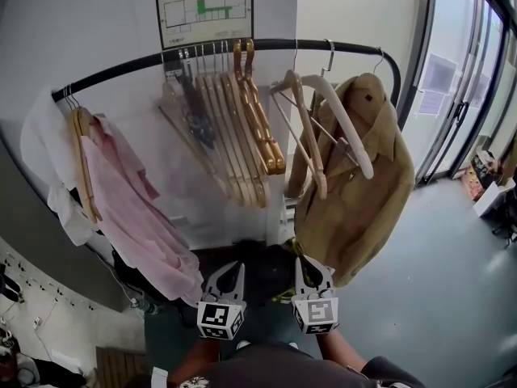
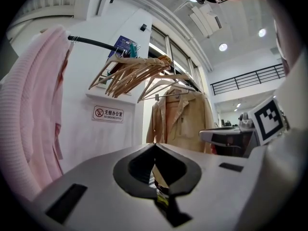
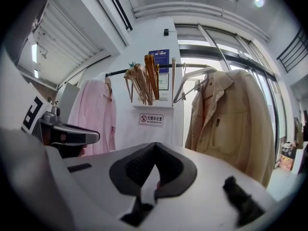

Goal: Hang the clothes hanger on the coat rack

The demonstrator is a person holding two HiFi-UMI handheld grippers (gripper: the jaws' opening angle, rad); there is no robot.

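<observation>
Facing a coat rack [image 1: 121,69] against a white wall [image 1: 81,23], on grey-blue floor [image 1: 436,297], beside glass doors [image 1: 464,103]. Wooden clothes hangers [image 1: 234,144] bunched mid-rail, between pink shirt [image 1: 129,200] and tan coat [image 1: 363,184]. Left gripper [image 1: 236,268] and right gripper [image 1: 303,263] held low, jaws pressed together, pinching nothing.

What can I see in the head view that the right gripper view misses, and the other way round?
Only the head view shows the marker cube on the right gripper. Only the right gripper view shows the ceiling and its round lamp. Both show the rail, the wooden hangers, the pink shirt and the tan jacket.
</observation>
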